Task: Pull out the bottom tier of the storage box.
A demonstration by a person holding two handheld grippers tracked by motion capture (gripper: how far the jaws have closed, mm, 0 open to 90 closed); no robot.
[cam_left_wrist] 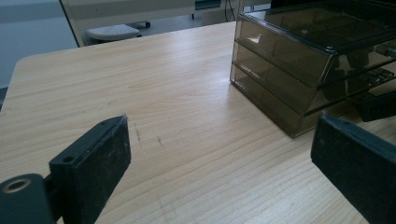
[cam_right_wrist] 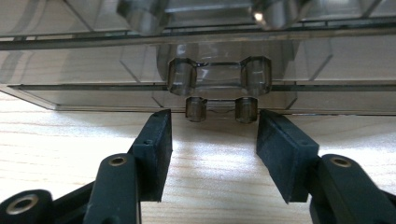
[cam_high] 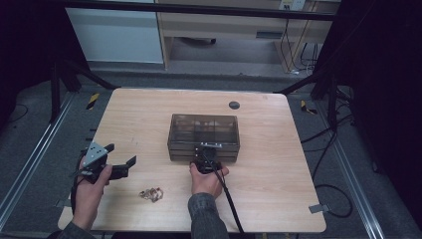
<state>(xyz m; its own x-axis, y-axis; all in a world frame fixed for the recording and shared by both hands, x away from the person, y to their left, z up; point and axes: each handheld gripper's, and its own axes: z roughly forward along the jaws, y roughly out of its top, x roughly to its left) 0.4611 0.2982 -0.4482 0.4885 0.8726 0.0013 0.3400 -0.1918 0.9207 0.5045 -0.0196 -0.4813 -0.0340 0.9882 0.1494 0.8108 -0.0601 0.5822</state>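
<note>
Wooden table (cam_high: pixel 278 189): right gripper (cam_right_wrist: pixel 214 133) jaws parted, drawer handle (cam_right_wrist: pixel 219 109) just ahead, ungrasped.

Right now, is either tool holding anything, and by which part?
Nothing is held. The right tool stands open just short of the smoky drawer box's bottom handle, pads not touching. The left tool is open over bare table.

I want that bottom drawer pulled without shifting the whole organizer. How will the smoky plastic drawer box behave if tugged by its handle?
The drawer box looks like thin, see-through plastic, so probably light; a tug may drag it across the smooth wooden table. It is low and wide, so tipping seems unlikely. The bottom handle is small and glossy, likely slippery between the right gripper jaws.
</note>
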